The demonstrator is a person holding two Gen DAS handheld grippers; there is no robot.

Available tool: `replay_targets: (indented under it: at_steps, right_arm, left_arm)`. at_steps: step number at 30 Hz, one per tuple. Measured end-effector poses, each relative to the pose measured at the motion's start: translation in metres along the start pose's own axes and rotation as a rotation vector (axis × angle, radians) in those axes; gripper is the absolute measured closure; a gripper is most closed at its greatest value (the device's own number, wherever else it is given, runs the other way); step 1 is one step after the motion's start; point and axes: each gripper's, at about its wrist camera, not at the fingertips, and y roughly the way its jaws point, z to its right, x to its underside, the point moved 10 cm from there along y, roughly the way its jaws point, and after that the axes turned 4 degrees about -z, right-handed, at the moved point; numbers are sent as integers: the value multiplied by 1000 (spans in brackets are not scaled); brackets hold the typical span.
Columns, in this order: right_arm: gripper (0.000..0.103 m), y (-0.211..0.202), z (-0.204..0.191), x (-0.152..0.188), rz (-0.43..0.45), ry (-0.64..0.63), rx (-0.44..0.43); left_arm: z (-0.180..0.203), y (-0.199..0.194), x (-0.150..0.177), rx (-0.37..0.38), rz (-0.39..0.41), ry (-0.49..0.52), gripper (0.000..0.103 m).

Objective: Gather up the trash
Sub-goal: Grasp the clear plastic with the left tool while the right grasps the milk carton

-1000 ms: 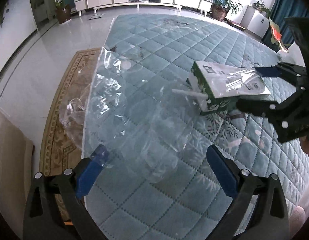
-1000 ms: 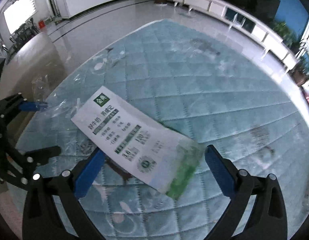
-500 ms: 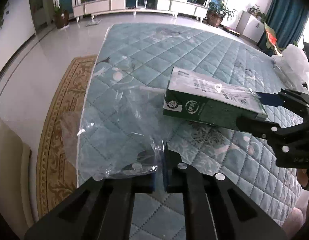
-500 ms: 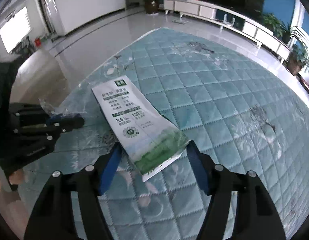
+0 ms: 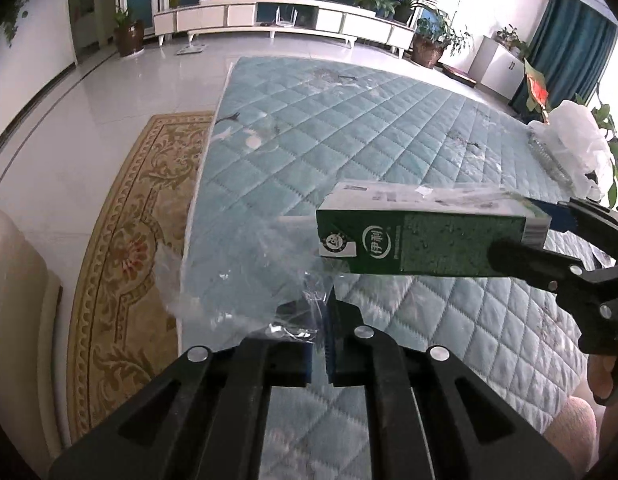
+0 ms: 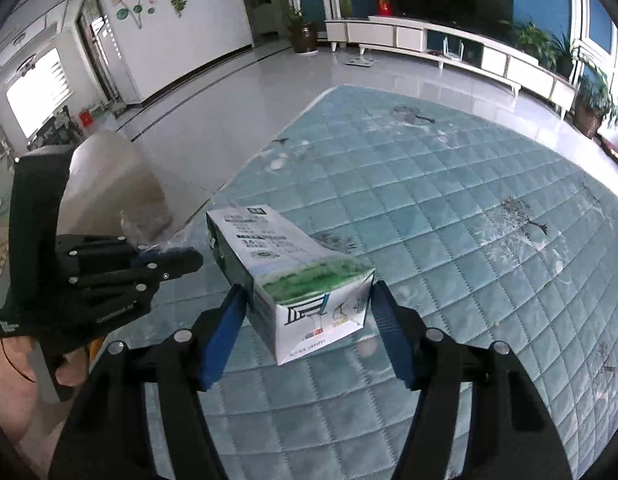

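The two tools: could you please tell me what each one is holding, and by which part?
The right tool clamps the milk carton across its sides at the near end. The left tool pinches the clear plastic bag by its near edge.

The left gripper (image 5: 317, 342) was built of matte black angular links, each with long slotted cut-outs and round silver screw heads at the pivots. Its fingers ended in blue ribbed pads (image 5: 331, 350). Seen from the right wrist camera, its tall black boxy housing (image 6: 37, 208) rose behind the linkage, and small pale lettering ran along one lower link. The right gripper (image 6: 307, 330) matched it: black slotted arms, silver screws, and long blue pads (image 6: 223, 336) with flat faces. The hand (image 6: 49, 360) on the left grip was bare, with no sleeve showing.
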Motion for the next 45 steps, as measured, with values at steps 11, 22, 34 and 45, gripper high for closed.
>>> replay_targets:
  at_steps: [11, 22, 34, 45]
  right_arm:
    - [79, -13, -72, 13, -56, -48, -106]
    - [103, 3, -127, 37, -114, -168, -44]
    - [31, 4, -110, 28, -84, -129, -9]
    - [17, 73, -109, 28, -219, -156, -44]
  left_arm:
    - [-36, -41, 52, -31, 0, -55, 94]
    - [-71, -61, 90, -29, -5, -106, 94]
    - [-66, -54, 89, -11, -8, -82, 94]
    - [-65, -40, 89, -17, -38, -75, 94]
